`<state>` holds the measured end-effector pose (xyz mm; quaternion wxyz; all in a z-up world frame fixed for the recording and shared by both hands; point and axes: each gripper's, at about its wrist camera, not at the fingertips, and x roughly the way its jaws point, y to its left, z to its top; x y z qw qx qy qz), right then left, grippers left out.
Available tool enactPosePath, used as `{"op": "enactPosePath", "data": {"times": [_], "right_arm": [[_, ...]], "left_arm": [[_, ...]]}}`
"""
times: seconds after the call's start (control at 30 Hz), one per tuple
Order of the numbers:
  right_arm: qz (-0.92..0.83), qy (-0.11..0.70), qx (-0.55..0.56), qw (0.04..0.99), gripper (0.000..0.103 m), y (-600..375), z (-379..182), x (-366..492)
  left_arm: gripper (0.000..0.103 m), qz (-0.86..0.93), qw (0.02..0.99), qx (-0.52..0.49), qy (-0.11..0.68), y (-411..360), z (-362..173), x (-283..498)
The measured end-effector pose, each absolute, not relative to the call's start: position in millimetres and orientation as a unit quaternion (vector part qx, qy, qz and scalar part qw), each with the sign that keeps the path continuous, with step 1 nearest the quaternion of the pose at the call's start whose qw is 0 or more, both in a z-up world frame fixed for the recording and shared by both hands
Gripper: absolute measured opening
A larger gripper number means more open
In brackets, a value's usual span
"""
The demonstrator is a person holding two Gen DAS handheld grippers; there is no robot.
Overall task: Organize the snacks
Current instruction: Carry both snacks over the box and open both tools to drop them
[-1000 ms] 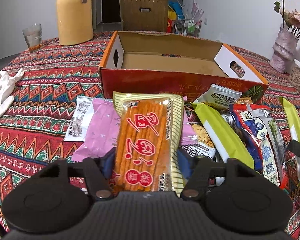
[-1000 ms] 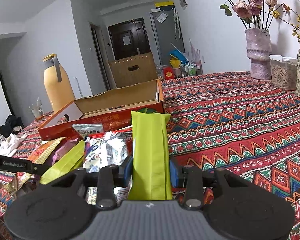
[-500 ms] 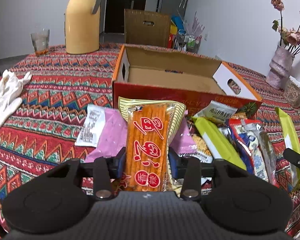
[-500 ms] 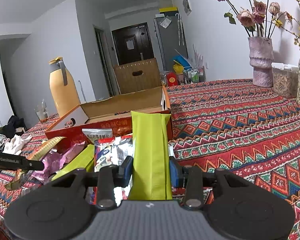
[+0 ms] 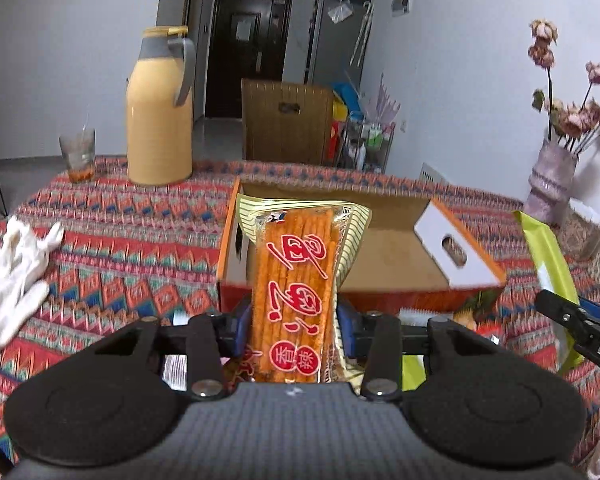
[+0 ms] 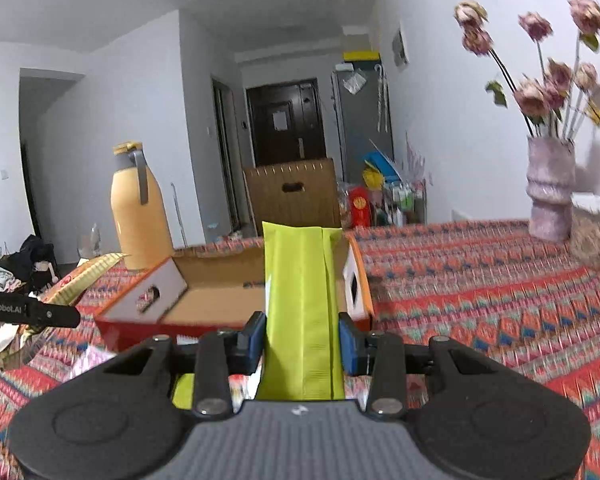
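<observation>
My left gripper (image 5: pixel 294 330) is shut on an orange spicy-stick snack packet (image 5: pixel 296 280), held upright off the table in front of the open cardboard box (image 5: pixel 396 256). In the right wrist view my right gripper (image 6: pixel 302 338) is shut on a lime-green snack packet (image 6: pixel 300 304), also lifted, with the same box (image 6: pixel 216 292) just beyond it. The green packet (image 5: pixel 548 264) and the right gripper's finger show at the right edge of the left wrist view. The orange packet's striped edge (image 6: pixel 88 276) shows at the left of the right wrist view. The box looks empty inside.
A yellow thermos jug (image 5: pixel 160 112) and a glass (image 5: pixel 78 154) stand at the table's far left. White gloves (image 5: pixel 12 264) lie at the left. A vase of flowers (image 6: pixel 550 192) stands at the far right. More snack packets lie below the grippers, mostly hidden.
The left jaws closed on the orange packet, then lifted it off the snack pile. The right gripper rose with the green packet. Both views now look over the box.
</observation>
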<state>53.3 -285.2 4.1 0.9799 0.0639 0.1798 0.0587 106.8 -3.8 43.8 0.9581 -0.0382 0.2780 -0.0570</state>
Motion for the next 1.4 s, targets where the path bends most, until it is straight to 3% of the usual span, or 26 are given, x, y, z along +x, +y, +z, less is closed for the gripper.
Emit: {"op": "enactPosePath", "data": {"times": [0.4,0.73,1.1,1.23,1.27,1.37,1.4], "right_arm": [[0.076,0.176,0.048,0.980,0.037,-272,30,143],[0.065,0.236,0.046,0.968,0.037,-267,-7,208],[0.068,0.270,0.054,0.959,0.038,-267,-31,224],[0.063,0.266,0.060,0.960,0.039,-269,-31,224],[0.063,0.262,0.061,0.961,0.046,-270,-30,222],[0.058,0.245,0.068,0.965,0.084,-271,-26,215],[0.056,0.237,0.067,0.968,0.090,-272,-24,212]], "left_arm": [[0.042,-0.048,0.963,-0.049,0.262,-20,62,166],[0.042,-0.020,0.955,-0.047,0.292,-23,30,236],[0.043,-0.022,0.949,-0.041,0.313,-19,-1,249],[0.064,-0.022,0.953,-0.042,0.298,-20,1,243],[0.074,-0.022,0.955,-0.044,0.294,-20,3,241],[0.094,-0.018,0.961,-0.047,0.271,-20,9,232],[0.103,-0.017,0.963,-0.049,0.264,-18,11,230]]}}
